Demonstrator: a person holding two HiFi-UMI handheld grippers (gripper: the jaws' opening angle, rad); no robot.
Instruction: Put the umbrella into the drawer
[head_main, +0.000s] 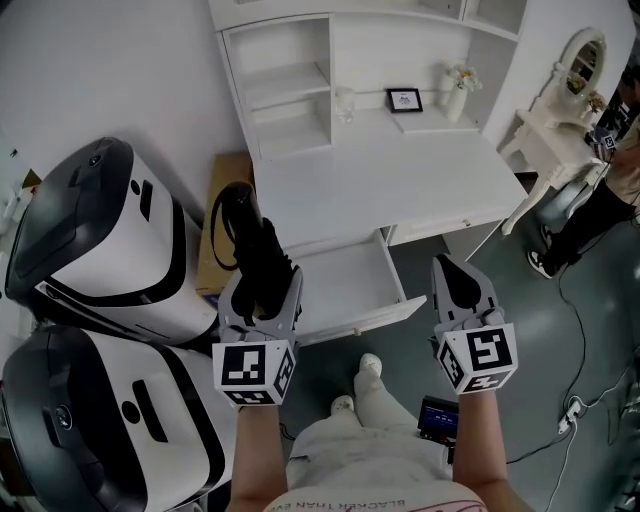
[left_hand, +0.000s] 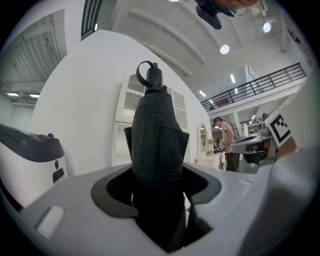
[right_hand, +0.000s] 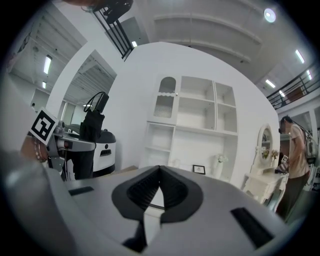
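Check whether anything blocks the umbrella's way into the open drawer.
Nothing visible does. The left tool holds the umbrella just left of the open drawer, whose inside looks bare. The right tool is shut and empty, off to the drawer's right, clear of the path.

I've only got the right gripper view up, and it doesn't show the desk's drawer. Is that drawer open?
Observer: Yes. In the head view the drawer is pulled out from under the desk top, and its inside looks bare.
Operator: How is the left gripper holding the umbrella?
Observer: The left gripper has its jaws closed on the folded black umbrella, which sticks out past them with a loop at its far end.
Operator: Where is the umbrella relative to the drawer?
Observer: From above, it is just left of the drawer, not yet inside.
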